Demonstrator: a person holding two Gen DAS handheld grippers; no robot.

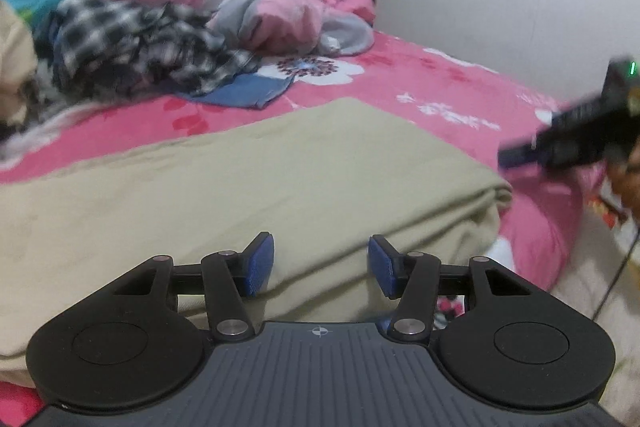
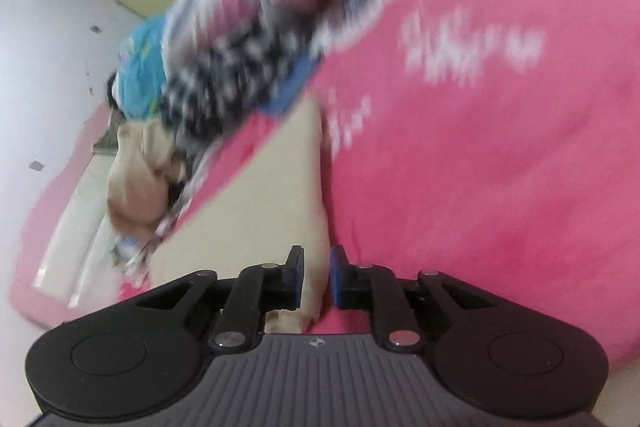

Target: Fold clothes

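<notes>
1. the left gripper [image 1: 321, 265] hangs over the near part of a beige folded cloth [image 1: 248, 187]; its blue-padded fingers stand apart, with nothing pinched between them, only the cloth's surface showing in the gap.
2. the beige folded cloth lies flat on a pink flowered bedsheet [image 1: 420, 83] and spreads ahead of the left fingers and to their left; its layered right edge lies ahead and to the right of the right-hand finger.
3. beyond the cloth, well ahead of the left fingertips, lies a heap of unfolded clothes: a black-and-white checked garment [image 1: 136, 43], a blue denim piece [image 1: 244, 93] under it, a pink and grey bundle [image 1: 288, 23] to its right.
4. in the left wrist view, far right of the fingers, the right gripper's dark body shows, blurred.
5. the right gripper [image 2: 317, 277] has its fingers drawn close on a narrow gap; the edge of the beige cloth [image 2: 276, 163] runs into that gap. whether the pads press it i cannot tell.
6. this view is smeared; pink sheet [image 2: 500, 167] fills the area right of the fingers, the checked heap [image 2: 224, 83] lies ahead-left.
</notes>
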